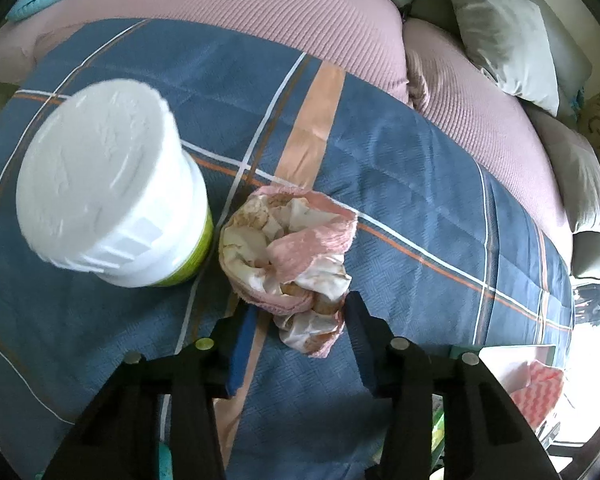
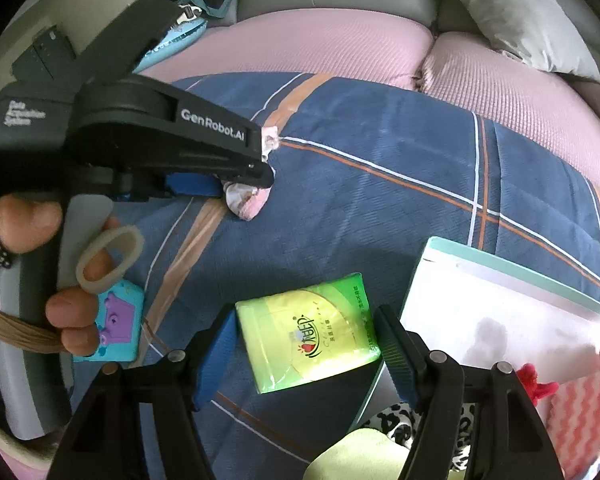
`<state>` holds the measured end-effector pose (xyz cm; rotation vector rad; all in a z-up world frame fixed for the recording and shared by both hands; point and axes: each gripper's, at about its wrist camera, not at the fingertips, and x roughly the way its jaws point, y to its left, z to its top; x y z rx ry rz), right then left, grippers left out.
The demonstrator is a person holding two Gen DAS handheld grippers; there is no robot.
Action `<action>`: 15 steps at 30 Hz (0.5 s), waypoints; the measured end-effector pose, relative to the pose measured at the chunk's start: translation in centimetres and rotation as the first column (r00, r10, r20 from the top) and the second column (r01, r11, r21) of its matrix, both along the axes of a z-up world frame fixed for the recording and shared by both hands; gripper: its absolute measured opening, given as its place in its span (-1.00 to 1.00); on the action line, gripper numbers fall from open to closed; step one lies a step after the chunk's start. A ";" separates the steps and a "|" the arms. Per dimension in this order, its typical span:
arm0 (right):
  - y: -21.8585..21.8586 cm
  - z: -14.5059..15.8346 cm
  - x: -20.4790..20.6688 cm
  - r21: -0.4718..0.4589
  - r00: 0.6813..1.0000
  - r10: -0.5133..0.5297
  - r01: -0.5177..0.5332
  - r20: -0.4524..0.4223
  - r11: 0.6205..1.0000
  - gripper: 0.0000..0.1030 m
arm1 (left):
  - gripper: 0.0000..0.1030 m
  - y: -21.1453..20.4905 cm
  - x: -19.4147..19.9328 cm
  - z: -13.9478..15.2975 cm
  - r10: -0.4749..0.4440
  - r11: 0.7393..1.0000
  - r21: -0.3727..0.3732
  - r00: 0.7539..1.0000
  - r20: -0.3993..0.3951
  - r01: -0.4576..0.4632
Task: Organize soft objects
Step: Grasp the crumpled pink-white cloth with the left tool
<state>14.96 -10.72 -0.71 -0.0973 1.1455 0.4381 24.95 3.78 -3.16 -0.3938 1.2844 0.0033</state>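
A crumpled pink and cream cloth (image 1: 288,258) lies on the blue plaid quilt (image 1: 420,208). My left gripper (image 1: 298,316) is open, its jaws either side of the cloth's near end. In the right wrist view the left gripper (image 2: 256,178) reaches in from the left, with the cloth (image 2: 246,200) at its tips. My right gripper (image 2: 306,334) is open around a green tissue pack (image 2: 308,330) that lies on the quilt (image 2: 380,184); the fingers (image 2: 216,344) stand just clear of its sides.
A white tub with a green label (image 1: 112,188) stands left of the cloth. A clear storage box (image 2: 500,312) holding a red-white cloth (image 2: 584,412) sits at right. A blue and purple toy (image 2: 118,326) lies at left. Pink cushions (image 1: 300,24) and grey pillows (image 2: 516,12) are behind.
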 end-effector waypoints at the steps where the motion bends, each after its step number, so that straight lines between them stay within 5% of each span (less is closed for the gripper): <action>1: 0.0 0.0 0.0 0.001 1.000 -0.003 0.003 0.002 1.000 0.38 | -0.22 -0.1 0.0 -0.1 0.000 1.000 0.003 1.000 -0.004 0.000; 6: -0.1 0.1 -0.4 0.011 1.000 -0.016 0.016 0.005 1.000 0.38 | -0.52 -0.2 -0.4 -0.4 0.003 1.000 0.002 1.000 -0.005 -0.003; 15: -0.2 0.1 -1.1 0.025 1.000 -0.029 0.029 0.005 0.999 0.38 | -0.62 -0.1 -2.2 -0.2 0.007 1.000 -0.017 1.000 -0.004 -0.007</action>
